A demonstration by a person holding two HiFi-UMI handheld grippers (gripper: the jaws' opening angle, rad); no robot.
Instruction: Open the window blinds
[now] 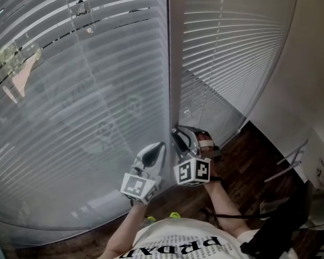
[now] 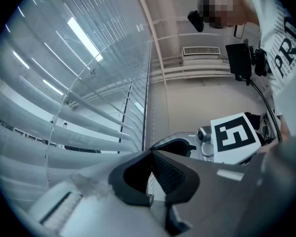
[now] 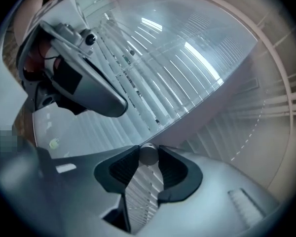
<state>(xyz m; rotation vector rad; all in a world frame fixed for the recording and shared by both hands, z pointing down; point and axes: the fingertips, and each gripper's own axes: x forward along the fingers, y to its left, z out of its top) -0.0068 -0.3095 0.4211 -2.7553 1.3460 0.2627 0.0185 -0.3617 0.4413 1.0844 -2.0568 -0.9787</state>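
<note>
Closed white slat blinds cover two panes, the left blind (image 1: 81, 101) and the right blind (image 1: 227, 47), with a grey upright frame post (image 1: 174, 63) between them. My right gripper (image 1: 179, 135) is at the foot of the post. In the right gripper view it (image 3: 148, 158) is shut on the round grey end of a blind wand (image 3: 148, 153), held at the pad tips. My left gripper (image 1: 154, 151) hangs just left of it, tips together with nothing between them (image 2: 150, 154). The right gripper's marker cube (image 2: 234, 137) shows close beside it.
A clear wand (image 2: 54, 127) and a dark cord (image 2: 123, 115) hang on the left blind. Dark wood floor (image 1: 243, 166) lies below the right pane, with a white wall (image 1: 313, 63) at the right. Black equipment and a metal stand (image 1: 286, 215) stand at the lower right.
</note>
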